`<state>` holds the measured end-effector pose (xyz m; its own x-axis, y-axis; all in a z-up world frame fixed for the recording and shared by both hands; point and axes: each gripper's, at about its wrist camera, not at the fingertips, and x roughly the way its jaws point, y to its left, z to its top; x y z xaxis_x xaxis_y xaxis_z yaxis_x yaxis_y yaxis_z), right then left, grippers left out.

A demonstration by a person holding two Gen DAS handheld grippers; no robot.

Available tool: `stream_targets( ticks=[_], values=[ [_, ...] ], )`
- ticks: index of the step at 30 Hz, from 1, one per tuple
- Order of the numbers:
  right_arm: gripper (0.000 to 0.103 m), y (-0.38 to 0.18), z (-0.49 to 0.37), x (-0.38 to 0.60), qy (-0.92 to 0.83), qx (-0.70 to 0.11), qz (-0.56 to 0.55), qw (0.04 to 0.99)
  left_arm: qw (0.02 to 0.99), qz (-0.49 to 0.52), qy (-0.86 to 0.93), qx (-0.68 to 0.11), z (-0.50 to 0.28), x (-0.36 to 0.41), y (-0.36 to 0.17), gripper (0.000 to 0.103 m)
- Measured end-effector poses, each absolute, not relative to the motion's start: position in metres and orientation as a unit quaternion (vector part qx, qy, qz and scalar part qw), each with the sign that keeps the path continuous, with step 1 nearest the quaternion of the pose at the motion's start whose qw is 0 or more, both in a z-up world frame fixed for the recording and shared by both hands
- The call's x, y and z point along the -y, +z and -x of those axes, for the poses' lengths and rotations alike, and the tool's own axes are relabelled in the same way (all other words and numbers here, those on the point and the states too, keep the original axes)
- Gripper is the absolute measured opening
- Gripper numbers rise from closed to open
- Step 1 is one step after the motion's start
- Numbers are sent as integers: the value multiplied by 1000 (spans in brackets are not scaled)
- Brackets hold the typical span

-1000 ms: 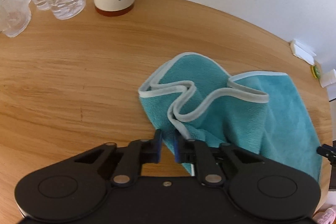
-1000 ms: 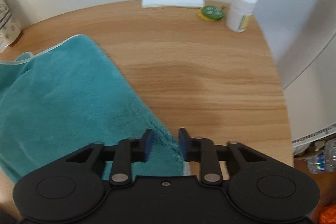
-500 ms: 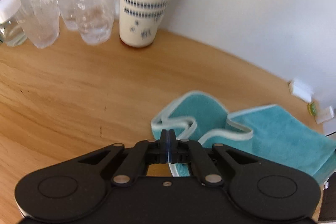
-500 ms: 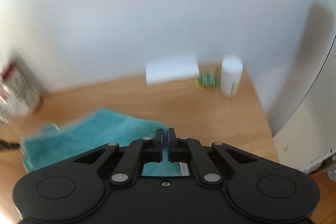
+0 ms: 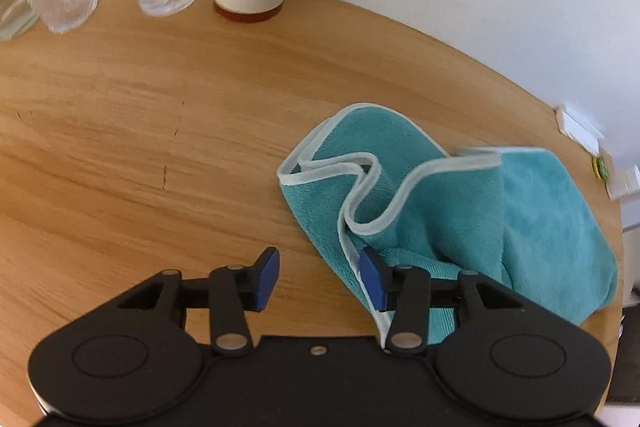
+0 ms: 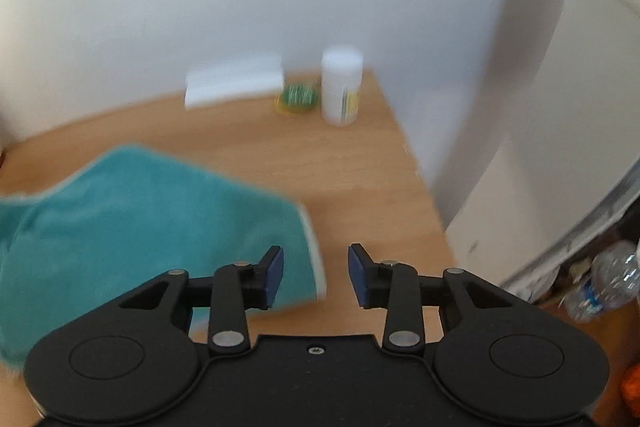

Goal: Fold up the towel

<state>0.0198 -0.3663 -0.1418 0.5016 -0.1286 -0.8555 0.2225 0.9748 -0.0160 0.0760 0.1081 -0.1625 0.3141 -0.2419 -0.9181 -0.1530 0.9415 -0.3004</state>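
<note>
Now both claws are spread and grip nothing: the left claw (image 5: pixel 318 277) hovers at the near-left hem of the teal towel (image 5: pixel 460 211), rumpled toward the desk's (image 5: pixel 120 147) right edge; the right claw (image 6: pixel 316 275) hovers over its near-right corner.

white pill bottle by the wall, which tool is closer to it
Right. The right tool faces the white pill bottle across bare table; the left tool sits at the towel's opposite end.
</note>
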Motion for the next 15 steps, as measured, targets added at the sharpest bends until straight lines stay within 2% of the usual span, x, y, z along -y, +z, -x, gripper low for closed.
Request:
stream_targets(
  ticks=[5,7,10,11,12,13,15],
  values=[
    [40,-168,-32,364,-90,-510,-15,856,793,176,-21,-583,-79,-104,-169,45],
    [40,-167,-35,368,-91,-498,-24,862,795,180,-18,-580,-79,-103,-168,29],
    [40,-171,-48,370,-58,-499,-39,864,798,185,-14,-574,-79,-101,-166,17],
    [37,-173,-53,370,-46,-500,-44,864,799,187,-13,-572,-79,-101,-165,13],
    [27,-174,-55,370,-38,-504,-47,861,800,188,-12,-570,-78,-100,-165,8],
    [5,-177,-58,373,-23,-520,-64,852,801,190,-11,-568,-78,-100,-164,5],
    [4,-173,-62,377,-13,-519,-89,850,803,194,-8,-563,-78,-99,-163,3]
  ],
)
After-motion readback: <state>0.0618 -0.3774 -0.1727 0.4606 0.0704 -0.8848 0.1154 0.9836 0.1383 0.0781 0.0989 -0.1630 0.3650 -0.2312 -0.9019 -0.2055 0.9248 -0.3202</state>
